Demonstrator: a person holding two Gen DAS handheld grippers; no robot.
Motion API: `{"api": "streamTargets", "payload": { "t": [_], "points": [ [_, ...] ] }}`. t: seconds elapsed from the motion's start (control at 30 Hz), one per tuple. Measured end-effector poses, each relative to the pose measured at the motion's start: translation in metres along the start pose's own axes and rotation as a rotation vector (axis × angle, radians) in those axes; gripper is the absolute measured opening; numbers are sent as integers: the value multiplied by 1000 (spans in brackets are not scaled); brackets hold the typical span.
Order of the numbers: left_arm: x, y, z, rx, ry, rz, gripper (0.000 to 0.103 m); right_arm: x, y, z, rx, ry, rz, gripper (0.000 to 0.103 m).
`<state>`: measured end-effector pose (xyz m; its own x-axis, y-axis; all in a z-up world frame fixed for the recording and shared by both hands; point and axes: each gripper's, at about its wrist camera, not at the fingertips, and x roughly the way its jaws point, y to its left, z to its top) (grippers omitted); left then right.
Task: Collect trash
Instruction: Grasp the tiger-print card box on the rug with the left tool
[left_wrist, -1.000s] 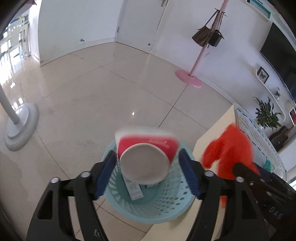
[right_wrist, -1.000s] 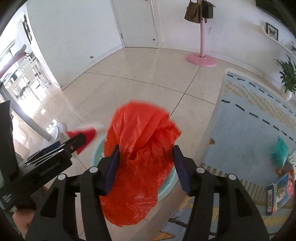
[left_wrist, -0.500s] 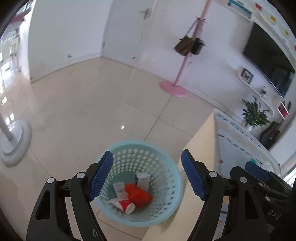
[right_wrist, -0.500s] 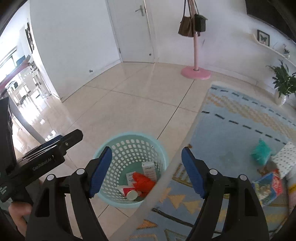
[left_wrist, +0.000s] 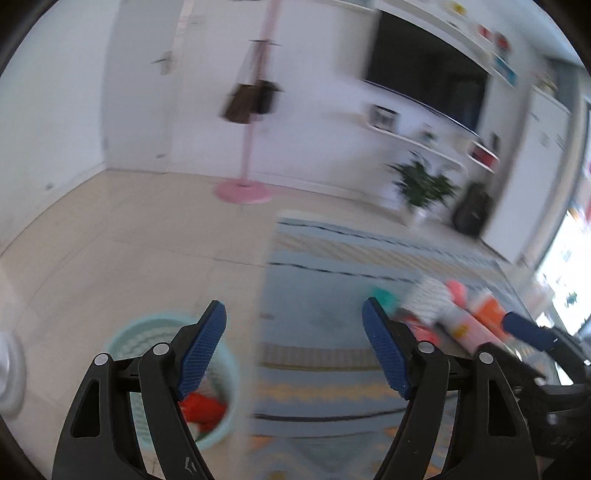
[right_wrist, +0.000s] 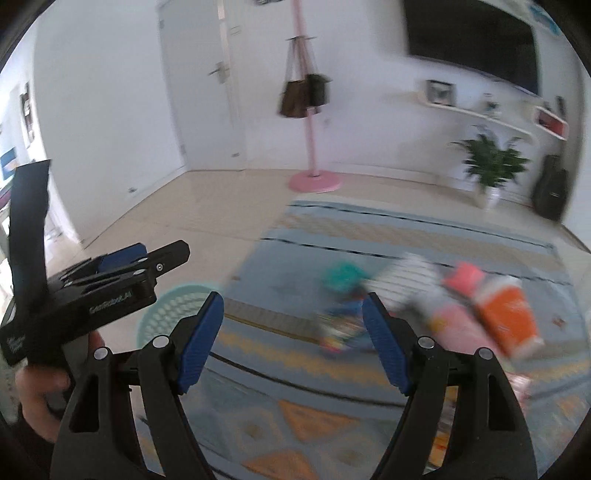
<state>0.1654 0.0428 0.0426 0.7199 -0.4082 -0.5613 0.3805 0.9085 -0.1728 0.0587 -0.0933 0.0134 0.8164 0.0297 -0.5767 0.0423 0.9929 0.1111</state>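
Observation:
Both views are motion-blurred. A teal perforated trash basket (left_wrist: 225, 373) stands on the floor at lower left, with the red plastic bag (left_wrist: 201, 406) inside; it also shows in the right wrist view (right_wrist: 173, 306). My left gripper (left_wrist: 295, 350) is open and empty over the table edge. My right gripper (right_wrist: 293, 341) is open and empty above the patterned tablecloth (right_wrist: 295, 417). Ahead on the table lie a teal crumpled item (right_wrist: 343, 275), an orange cup (right_wrist: 509, 314), a pink item (right_wrist: 463, 275), a striped white item (right_wrist: 410, 275) and a colourful packet (right_wrist: 343, 328).
A pink coat stand (right_wrist: 312, 181) with bags and a potted plant (right_wrist: 487, 166) stand by the far wall. A TV (left_wrist: 424, 77) hangs above shelves. The left gripper body (right_wrist: 103, 291) shows at the left of the right wrist view.
The cup and red bag dropped from the opened grippers into the basket. Both grippers have since swung right, from over the basket toward the items on the table.

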Motion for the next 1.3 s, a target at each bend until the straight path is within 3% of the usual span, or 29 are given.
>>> {"api": "streamTargets", "payload": {
  "t": [0.1,0.2,0.33,0.47,0.53,0.67,0.73,0.8,0.83,0.9,0.97,1.03,1.17,1.2,1.3],
  "points": [
    [14,-36,-11,43,46,-58,75,-35,-53,-25,11,-14,-114,74],
    [37,-69,-25,114,100,-62,75,-55,-104,-54,50,17,-188,74],
    [77,-89,-46,140,212,-60,76,-65,-154,-93,96,72,-236,74],
    [111,-92,-66,148,324,-62,74,-68,-186,-132,142,137,-207,74],
    [112,-98,-68,147,330,-121,74,-68,-199,-145,160,156,-203,74],
    [98,-117,-70,213,361,-325,74,-55,-202,-152,181,166,-168,74],
    [83,-124,-66,295,288,-264,74,-46,-196,-150,170,170,-157,74],
    [80,-118,-57,313,238,-176,85,-39,-190,-147,151,177,-162,74],
    [85,-110,-51,301,228,-111,87,-38,-188,-145,147,174,-158,74],
    [103,-93,-47,229,263,-75,85,-36,-188,-144,146,171,-146,74],
    [120,-78,-51,142,340,-109,81,-35,-189,-145,156,177,-149,74],
    [126,-83,-58,132,378,-189,78,-36,-191,-145,169,173,-145,74],
    [112,-104,-63,161,359,-387,79,-38,-196,-145,197,150,-148,74],
    [107,-107,-63,183,348,-385,79,-40,-198,-145,206,142,-144,74],
    [106,-104,-51,240,261,-212,83,-41,-200,-145,217,142,-136,74]
  ]
}}
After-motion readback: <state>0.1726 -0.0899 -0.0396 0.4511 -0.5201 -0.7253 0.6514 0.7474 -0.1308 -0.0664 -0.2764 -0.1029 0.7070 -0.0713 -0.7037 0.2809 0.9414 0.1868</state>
